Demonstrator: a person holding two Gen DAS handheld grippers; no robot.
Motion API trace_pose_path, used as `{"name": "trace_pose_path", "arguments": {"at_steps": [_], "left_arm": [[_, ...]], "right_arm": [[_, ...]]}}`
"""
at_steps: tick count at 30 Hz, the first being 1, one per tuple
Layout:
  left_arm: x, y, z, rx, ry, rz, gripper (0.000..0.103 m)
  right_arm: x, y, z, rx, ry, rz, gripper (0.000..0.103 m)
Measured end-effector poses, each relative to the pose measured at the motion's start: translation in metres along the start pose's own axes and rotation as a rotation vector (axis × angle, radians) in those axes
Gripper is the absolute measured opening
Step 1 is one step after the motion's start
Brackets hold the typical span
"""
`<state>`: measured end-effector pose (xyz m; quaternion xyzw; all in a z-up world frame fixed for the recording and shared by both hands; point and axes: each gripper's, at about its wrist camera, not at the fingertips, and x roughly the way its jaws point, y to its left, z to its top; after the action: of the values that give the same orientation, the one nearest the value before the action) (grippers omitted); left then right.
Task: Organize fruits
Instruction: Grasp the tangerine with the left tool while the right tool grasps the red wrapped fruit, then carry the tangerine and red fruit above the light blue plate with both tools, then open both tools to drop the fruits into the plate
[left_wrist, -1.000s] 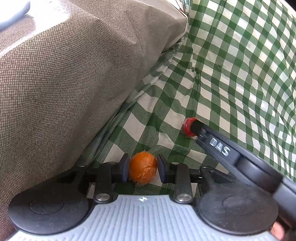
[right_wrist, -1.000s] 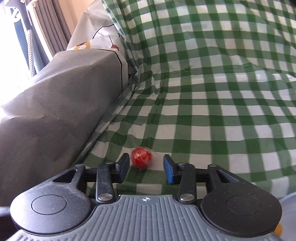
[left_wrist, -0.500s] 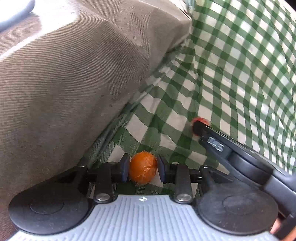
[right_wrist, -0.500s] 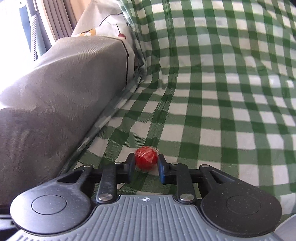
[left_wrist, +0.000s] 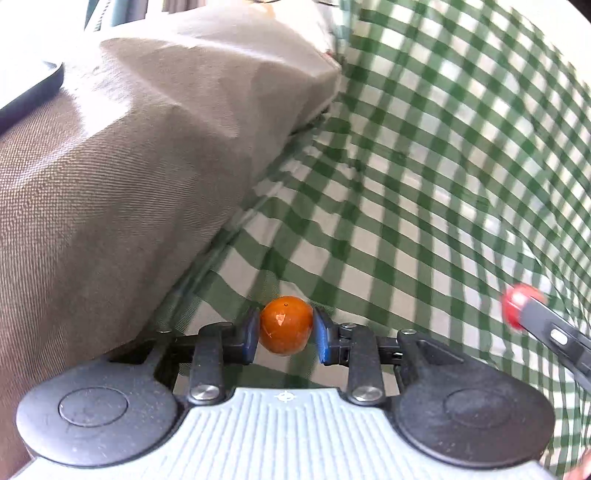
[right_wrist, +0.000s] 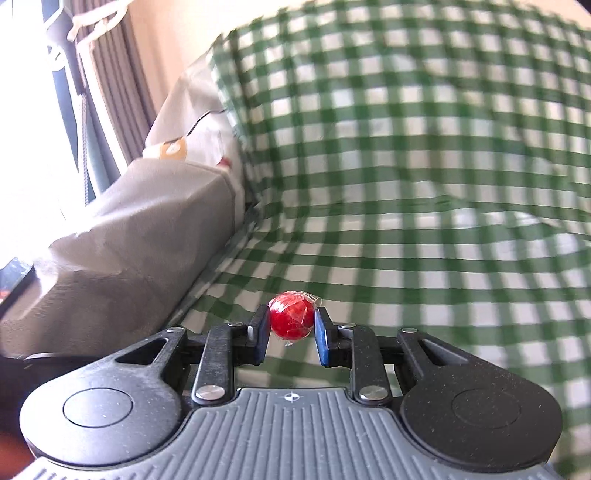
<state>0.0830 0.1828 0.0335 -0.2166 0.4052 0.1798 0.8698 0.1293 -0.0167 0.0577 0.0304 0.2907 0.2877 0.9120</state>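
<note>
My left gripper (left_wrist: 285, 326) is shut on a small orange fruit (left_wrist: 285, 325) and holds it above the green checked cloth (left_wrist: 424, 184). My right gripper (right_wrist: 289, 321) is shut on a small red fruit (right_wrist: 291, 319) wrapped in clear film, also lifted off the cloth (right_wrist: 424, 184). In the left wrist view the red fruit (left_wrist: 517, 308) and a finger of the right gripper (left_wrist: 554, 332) show blurred at the right edge.
A grey-brown fabric sofa arm (left_wrist: 129, 166) rises on the left, also in the right wrist view (right_wrist: 129, 251). A dark flat device (left_wrist: 29, 92) lies on top of it. Curtains (right_wrist: 107, 92) and a patterned cushion (right_wrist: 188, 122) stand behind.
The right gripper closed on the red fruit and lifted it. Both grippers have risen from the cloth with their fruits; the right one has moved away to the right.
</note>
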Motion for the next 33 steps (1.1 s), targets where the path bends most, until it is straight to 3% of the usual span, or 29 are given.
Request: {"name": "trace_pose_path", "arguments": {"at_steps": [3,8,14,16,17,18,19,23,25,29,32,33], "left_arm": [[-0.012,-0.014,-0.009,0.061,0.000,-0.055,0.034],[-0.056,-0.050,-0.028,0.242,-0.074,-0.139,0.034],[-0.109,-0.094,-0.054,0.407,-0.183,-0.229,0.033],[-0.112,-0.101,-0.070,0.442,-0.202,-0.263,0.026],[-0.109,-0.103,-0.081,0.465,-0.204,-0.278,0.024],[-0.105,-0.106,-0.092,0.488,-0.187,-0.280,0.019],[-0.097,-0.109,-0.096,0.503,-0.144,-0.267,0.008],[-0.081,-0.115,-0.093,0.487,-0.123,-0.284,0.005],[-0.073,-0.108,-0.083,0.421,-0.105,-0.288,0.005],[-0.048,-0.088,-0.067,0.221,0.049,-0.388,0.005],[-0.035,-0.087,-0.066,0.187,0.133,-0.399,0.006],[-0.033,-0.090,-0.066,0.203,0.142,-0.397,0.009]], "right_arm": [[-0.050,-0.024,-0.008,0.021,-0.028,-0.032,0.027],[-0.117,-0.065,-0.029,0.092,-0.064,-0.082,0.027],[-0.150,-0.099,-0.075,0.169,-0.054,-0.139,0.026],[-0.153,-0.106,-0.086,0.179,-0.046,-0.156,0.021],[-0.153,-0.109,-0.090,0.177,-0.042,-0.167,0.011],[-0.151,-0.113,-0.093,0.177,-0.044,-0.174,0.011],[-0.149,-0.115,-0.098,0.177,-0.050,-0.180,0.011],[-0.134,-0.132,-0.109,0.242,-0.005,-0.173,0.005],[-0.125,-0.135,-0.105,0.229,-0.010,-0.182,0.005],[-0.112,-0.147,-0.107,0.278,0.017,-0.212,0.007],[-0.110,-0.143,-0.107,0.254,0.023,-0.200,0.010],[-0.109,-0.142,-0.107,0.245,0.024,-0.202,0.018]]}}
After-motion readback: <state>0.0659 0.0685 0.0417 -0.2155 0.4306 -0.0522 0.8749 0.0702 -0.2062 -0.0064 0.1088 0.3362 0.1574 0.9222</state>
